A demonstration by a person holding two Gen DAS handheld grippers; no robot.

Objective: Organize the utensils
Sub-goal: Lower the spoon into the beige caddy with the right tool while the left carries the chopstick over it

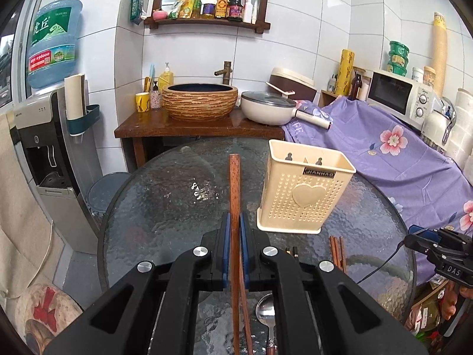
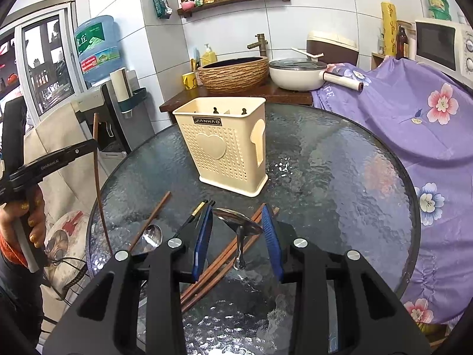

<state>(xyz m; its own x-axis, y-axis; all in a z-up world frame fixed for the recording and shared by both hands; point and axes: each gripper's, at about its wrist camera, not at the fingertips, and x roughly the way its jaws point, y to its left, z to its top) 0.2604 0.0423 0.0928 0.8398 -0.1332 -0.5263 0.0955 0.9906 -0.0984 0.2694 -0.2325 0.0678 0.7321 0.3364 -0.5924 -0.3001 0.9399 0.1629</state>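
My left gripper (image 1: 235, 217) is shut on a brown wooden chopstick (image 1: 234, 177) that points forward, above the glass table (image 1: 165, 207). The same gripper (image 2: 88, 145) shows at the left of the right wrist view. The cream perforated utensil holder (image 1: 304, 195) (image 2: 224, 145) stands upright, empty, to the right of the chopstick. My right gripper (image 2: 237, 210) is shut on a metal spoon (image 2: 236, 222): the bowl is pinched between the blue pads (image 2: 204, 236) and the handle hangs down. On the table lie another spoon (image 2: 152, 236), brown chopsticks (image 2: 218, 266) and black chopsticks (image 2: 195, 216).
A single brown chopstick (image 2: 153, 219) lies left of the black ones. A purple floral cloth (image 2: 414, 118) covers the counter on the right. Behind the table stand a wooden stand with a basin (image 1: 199, 100) and a pan (image 1: 266, 108). A water dispenser (image 1: 44, 148) stands at the left.
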